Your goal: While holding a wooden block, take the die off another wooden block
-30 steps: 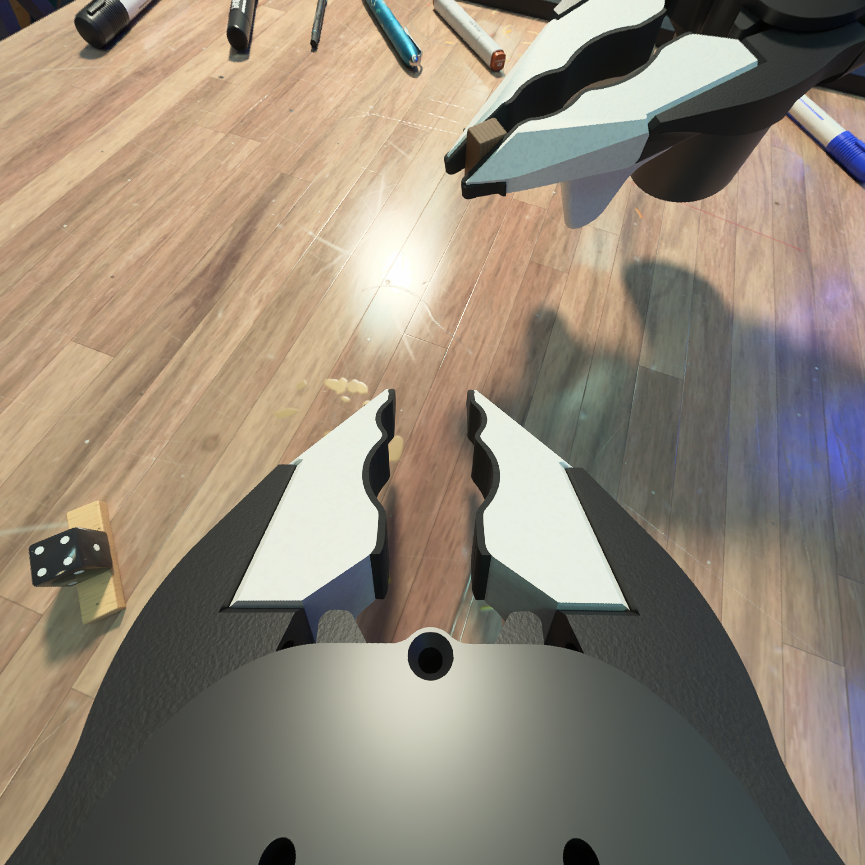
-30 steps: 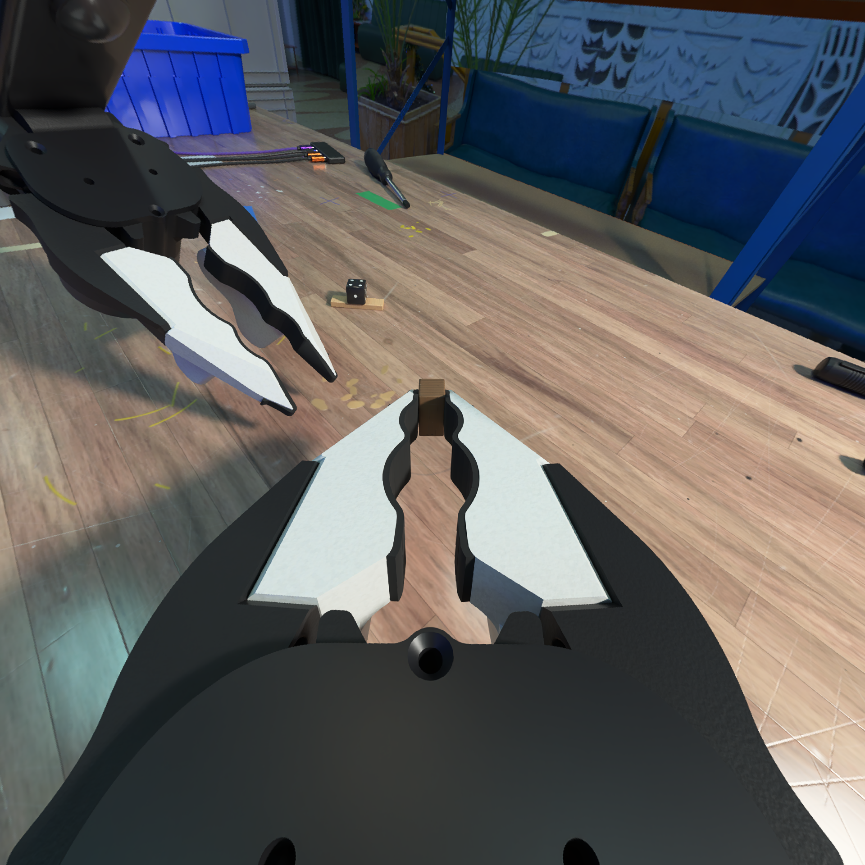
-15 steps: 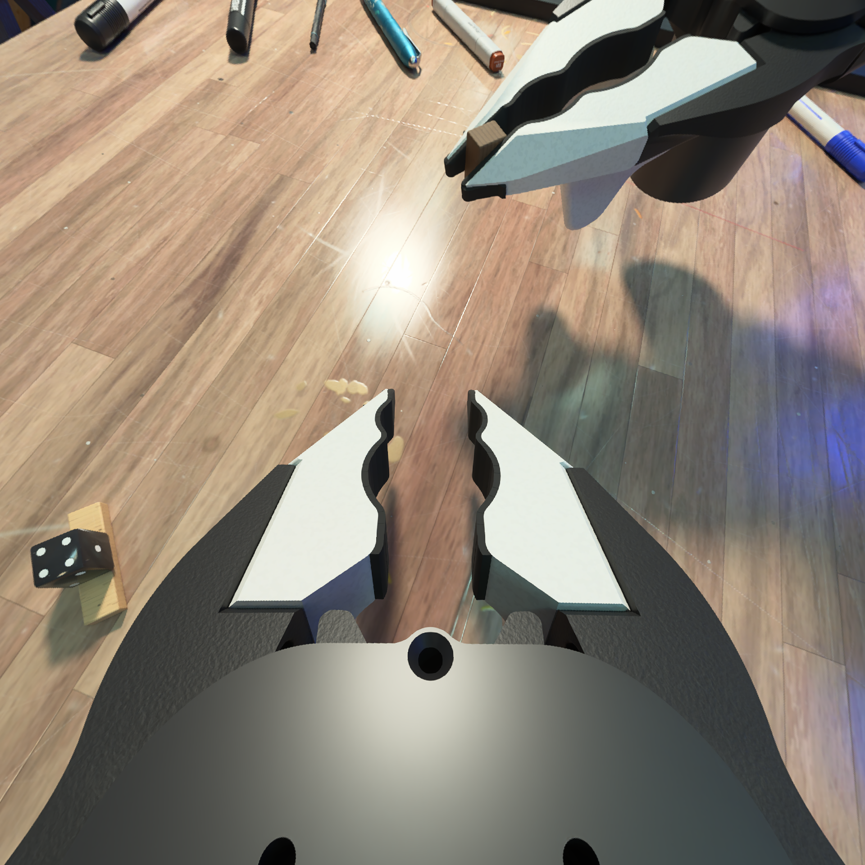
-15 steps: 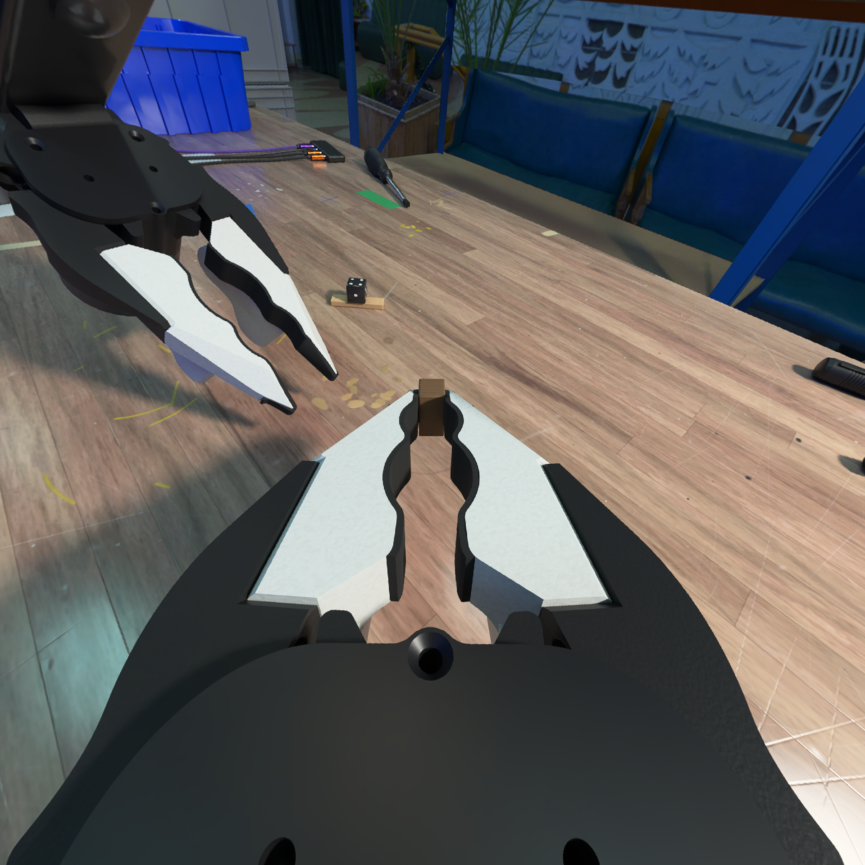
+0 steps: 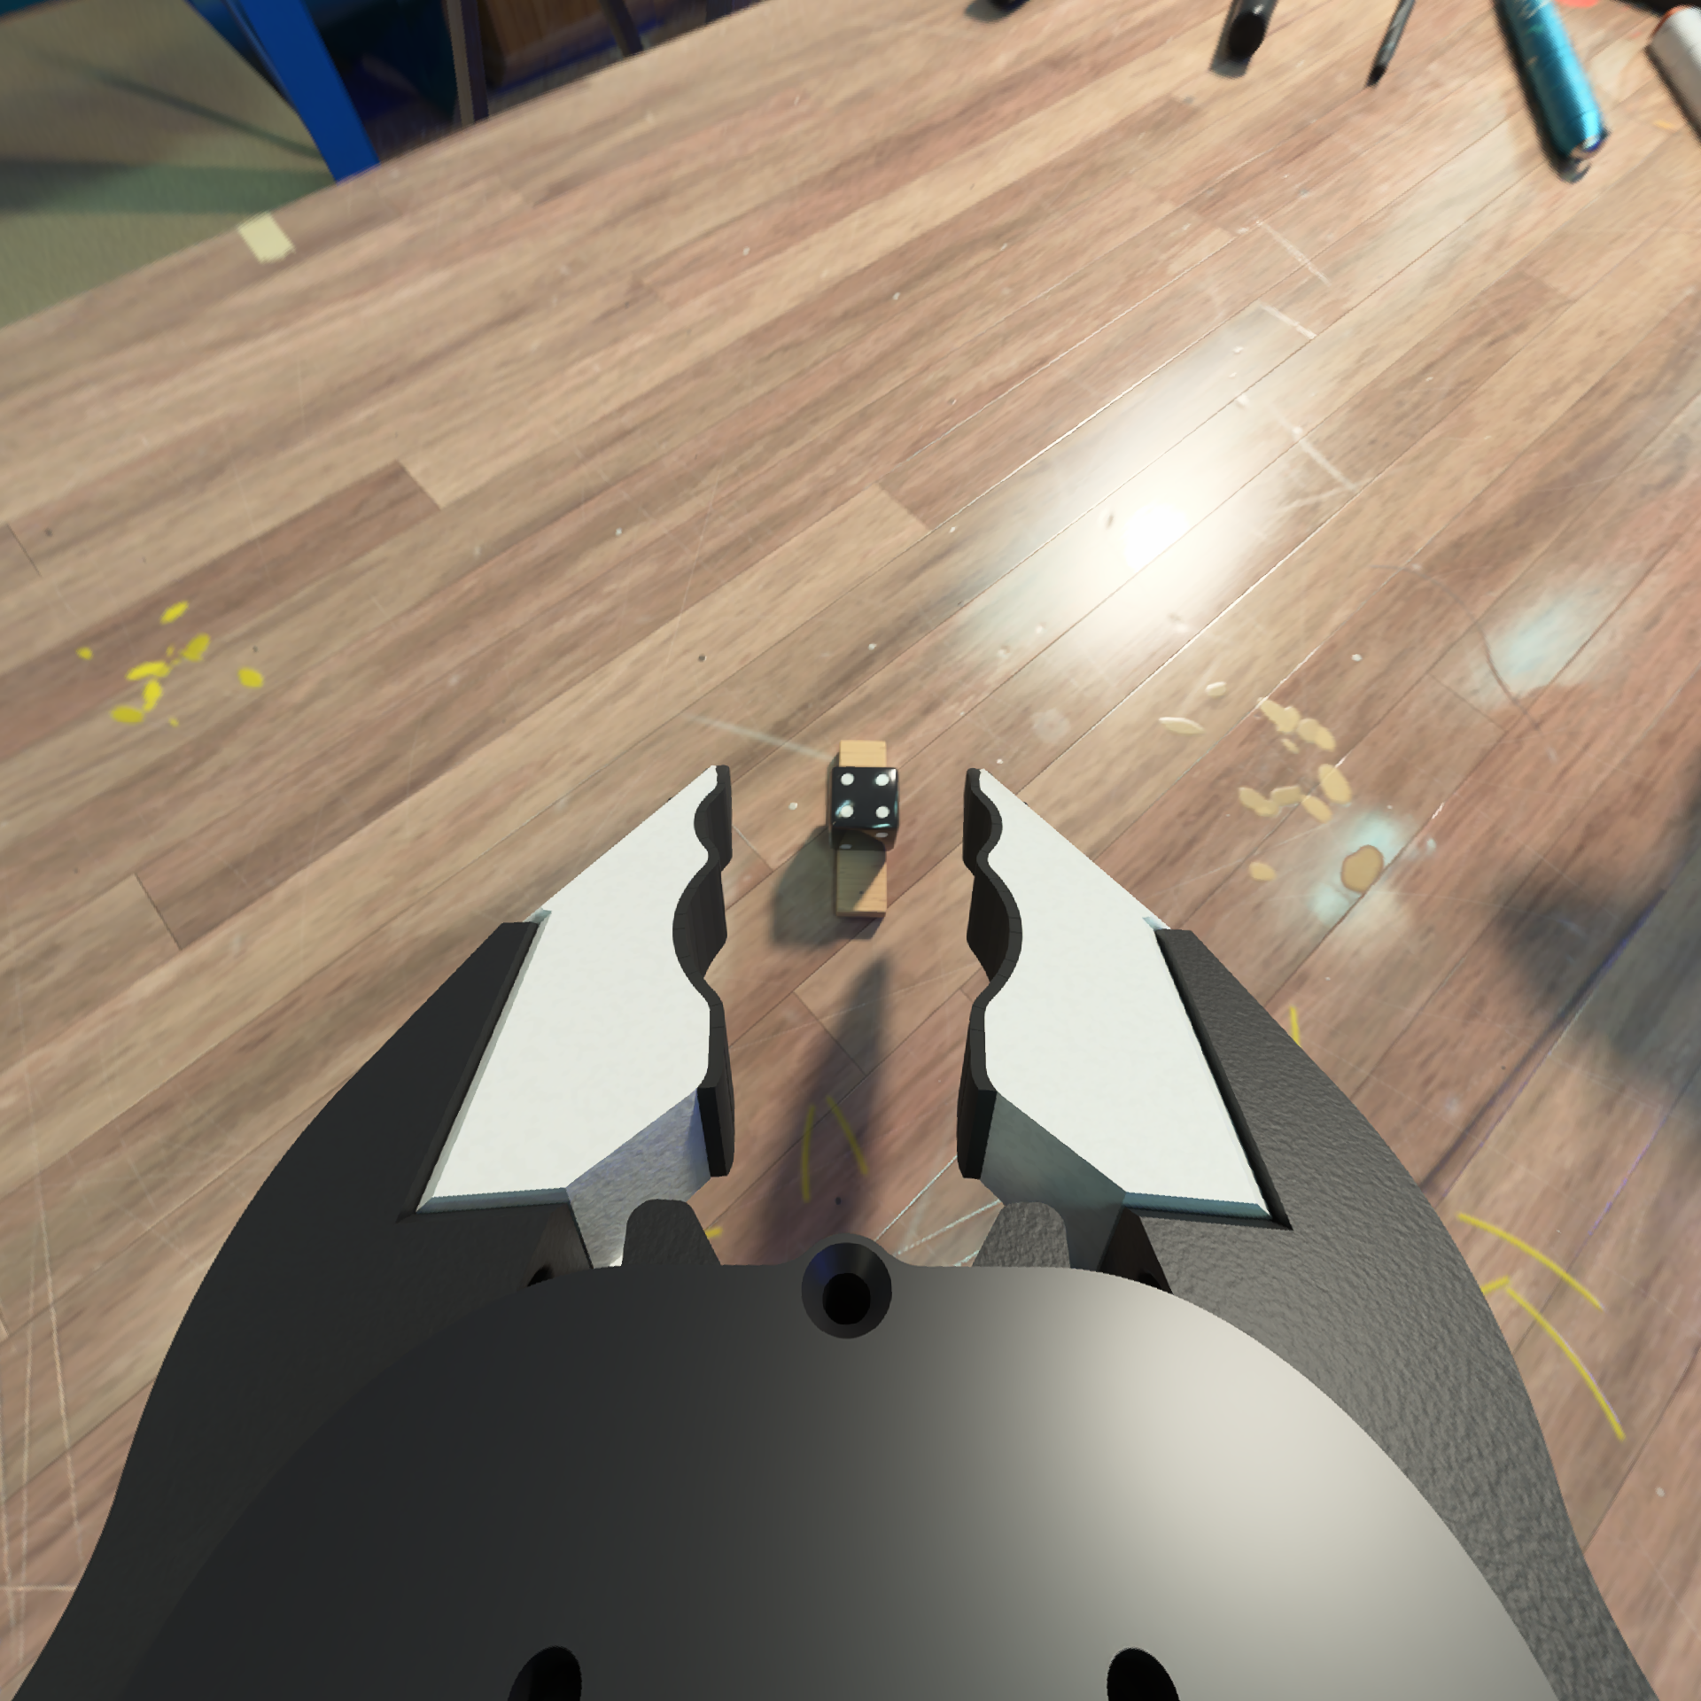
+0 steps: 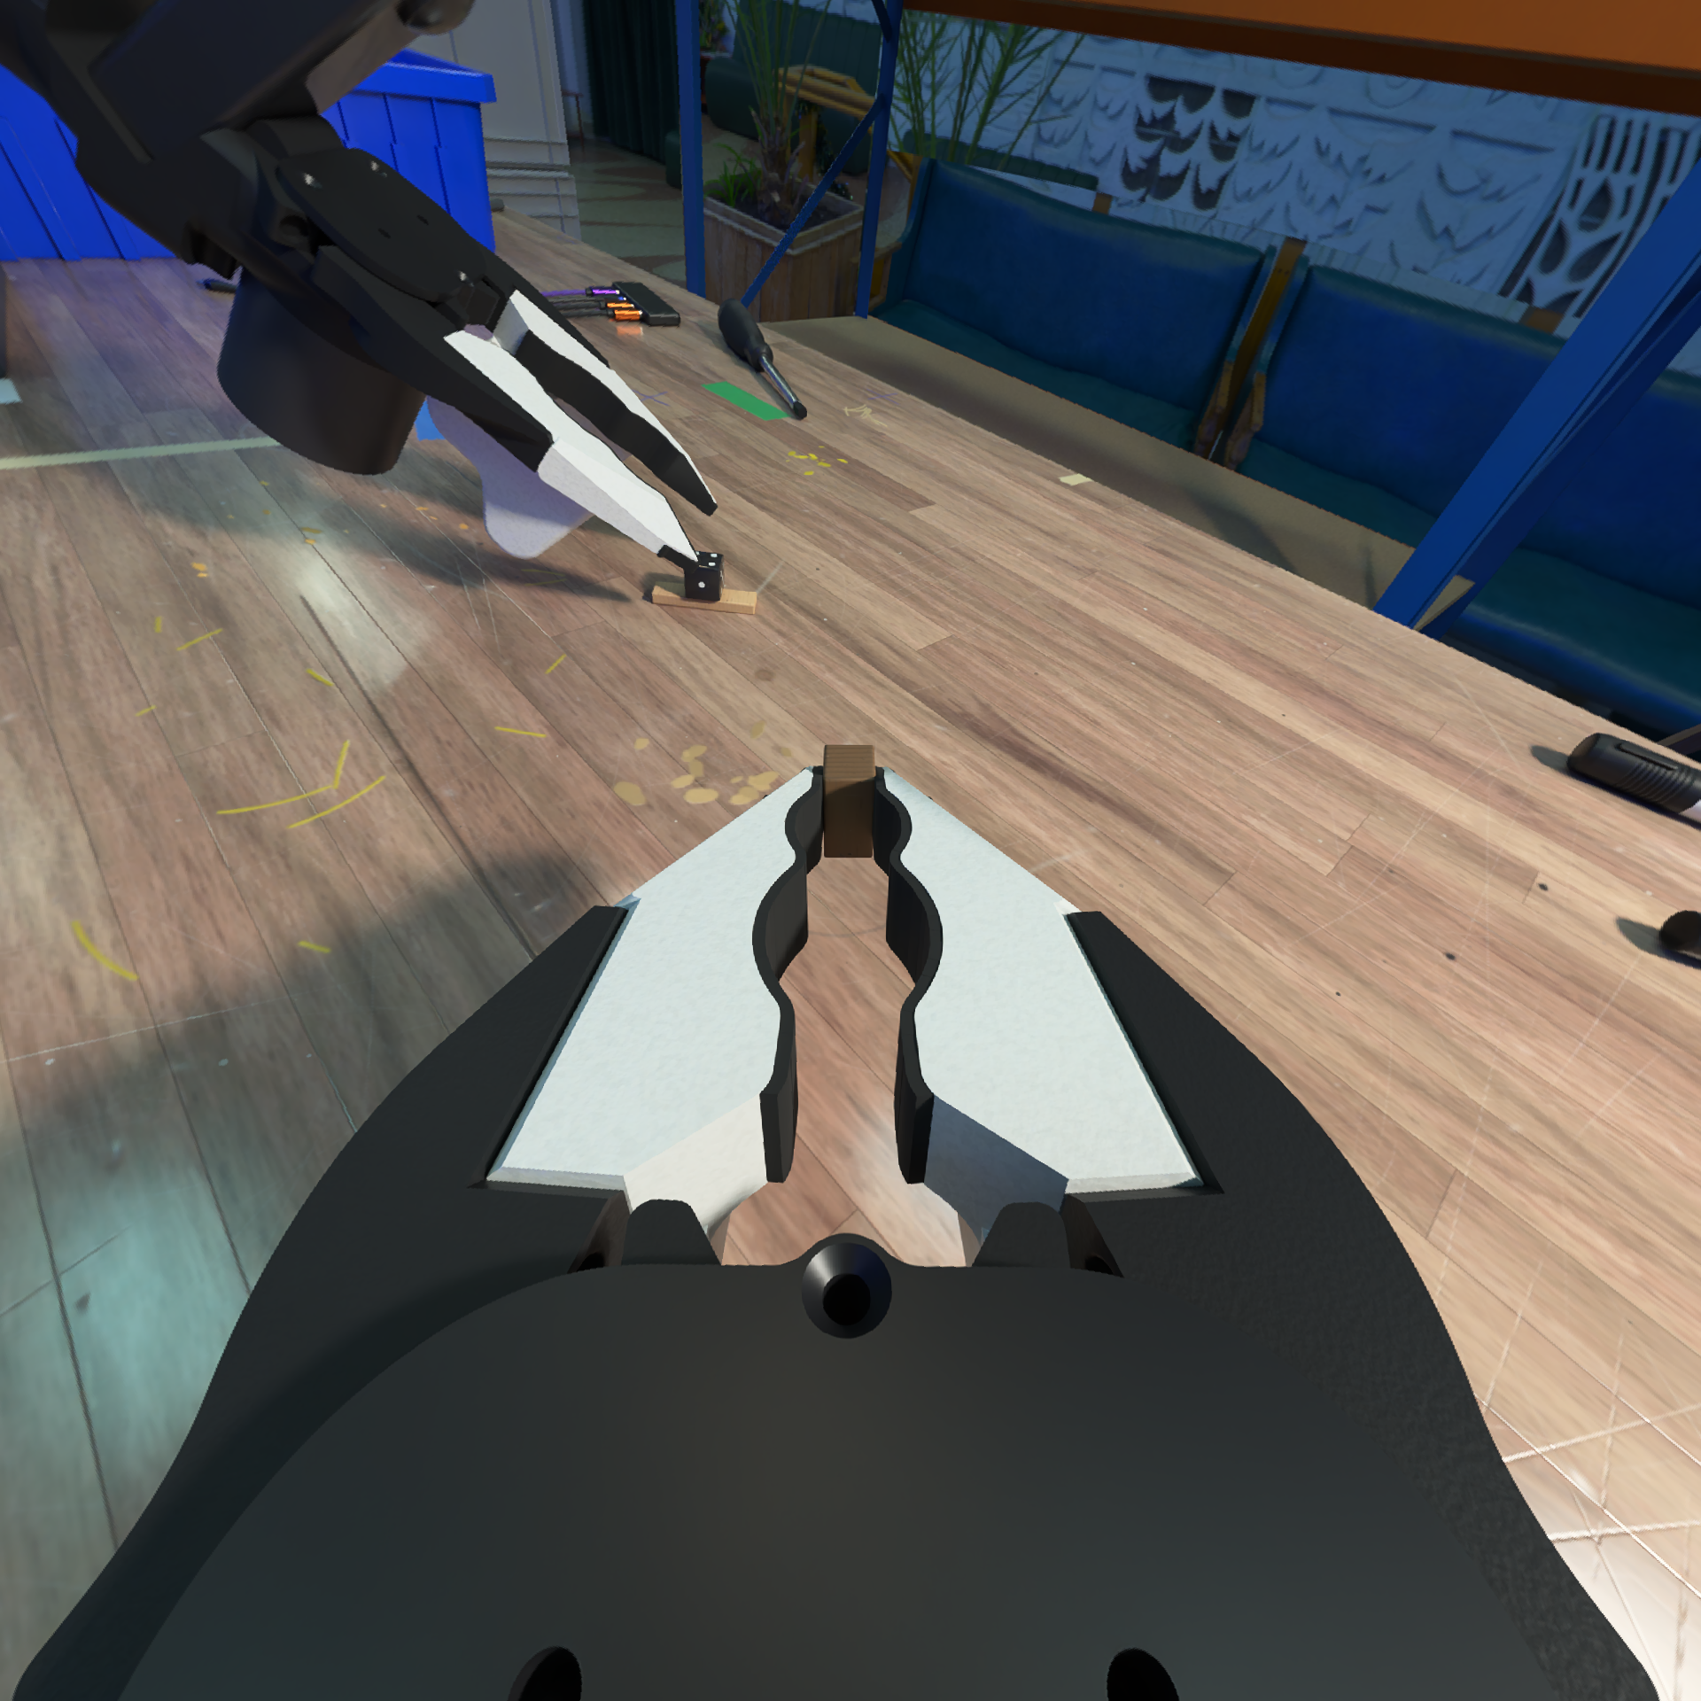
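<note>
Die [image 5: 863,803], black with white pips, seated on the far end of a flat pale wooden block [image 5: 862,882] lying on the plank tabletop [image 5: 552,442]. Left gripper [image 5: 845,782] spread wide, fingers bracketing the die from either side, tips about level with it, not yet touching. Block's long axis running straight along the fingers' reach, toward the camera. Right gripper [image 6: 849,782] well apart, clamped on a small darker wooden block [image 6: 848,799] at its fingertips, held clear of the table.

Left wrist view: die centred in the gap, slightly right of middle. Right wrist view, from the side: near fingertip [image 6: 675,545] low beside the die's upper edge, height above the flat block visible only here. Likely next: closing straight inward on the die, then lifting.
</note>
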### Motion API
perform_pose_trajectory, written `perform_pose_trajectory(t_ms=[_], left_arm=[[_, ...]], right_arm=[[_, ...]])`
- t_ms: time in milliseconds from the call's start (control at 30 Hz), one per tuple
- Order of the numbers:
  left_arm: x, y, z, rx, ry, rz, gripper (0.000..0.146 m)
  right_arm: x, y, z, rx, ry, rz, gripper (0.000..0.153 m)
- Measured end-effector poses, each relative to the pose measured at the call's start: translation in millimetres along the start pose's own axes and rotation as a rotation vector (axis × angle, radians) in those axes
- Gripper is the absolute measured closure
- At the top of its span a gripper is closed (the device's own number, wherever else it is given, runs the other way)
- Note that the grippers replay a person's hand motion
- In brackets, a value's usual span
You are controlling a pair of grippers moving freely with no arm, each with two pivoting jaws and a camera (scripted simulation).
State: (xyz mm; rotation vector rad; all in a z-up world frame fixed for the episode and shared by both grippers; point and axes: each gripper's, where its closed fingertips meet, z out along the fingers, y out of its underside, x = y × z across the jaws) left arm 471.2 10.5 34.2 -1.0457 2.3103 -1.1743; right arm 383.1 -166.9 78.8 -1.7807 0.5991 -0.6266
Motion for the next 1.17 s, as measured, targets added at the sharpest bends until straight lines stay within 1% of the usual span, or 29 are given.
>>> perform_pose_trajectory(t_ms=[100,333,400,533,667,767,833,867,933,1000,1067,1167], left_arm=[[-1.3,6.6,5.2,-0.042,0.004,-0.019,0.103],[4.6,13.1,14.9,-0.093,0.005,0.003,0.122],[3.8,15.0,17.0,-0.113,0.0,0.004,0.13],[4.4,13.6,16.1,-0.114,0.004,0.012,0.13],[13.0,-8.8,3.6,-0.023,0.024,0.039,0.13],[38.3,-35.5,-3.7,0.064,0.116,0.101,0.13],[66.6,-48.1,0.1,0.072,0.217,0.15,0.13],[82.1,-52.1,4.7,0.058,0.272,0.17,0.13],[117.8,-58.0,16.2,0.016,0.401,0.208,0.13],[152.3,-61.2,29.2,-0.033,0.528,0.236,0.13],[182.8,-57.4,44.0,-0.097,0.626,0.286,0.13],[213.1,-42.1,62.3,-0.191,0.698,0.388,0.13]], right_arm=[[-1.9,1.4,1.3,-0.012,0.006,-0.025,0.144],[-5.8,5.8,5.1,-0.049,0.012,-0.072,0.143],[-6.8,7.3,6.3,-0.061,0.013,-0.084,0.143],[-8.5,9.0,7.7,-0.075,0.016,-0.107,0.143],[-7.8,7.8,7.0,-0.067,0.019,-0.104,0.143],[0.2,-1.2,-0.2,0.006,0.031,-0.043,0.143],[13.6,-11.4,-11.2,0.099,0.088,0.015,0.143],[21.7,-16.0,-18.4,0.137,0.144,0.021,0.144],[35.0,-24.4,-35.1,0.173,0.275,-0.015,0.144],[40.0,-31.6,-50.3,0.206,0.356,-0.053,0.144],[39.1,-34.9,-61.7,0.246,0.379,-0.066,0.143],[38.3,-32.8,-69.7,0.277,0.374,-0.047,0.143]])
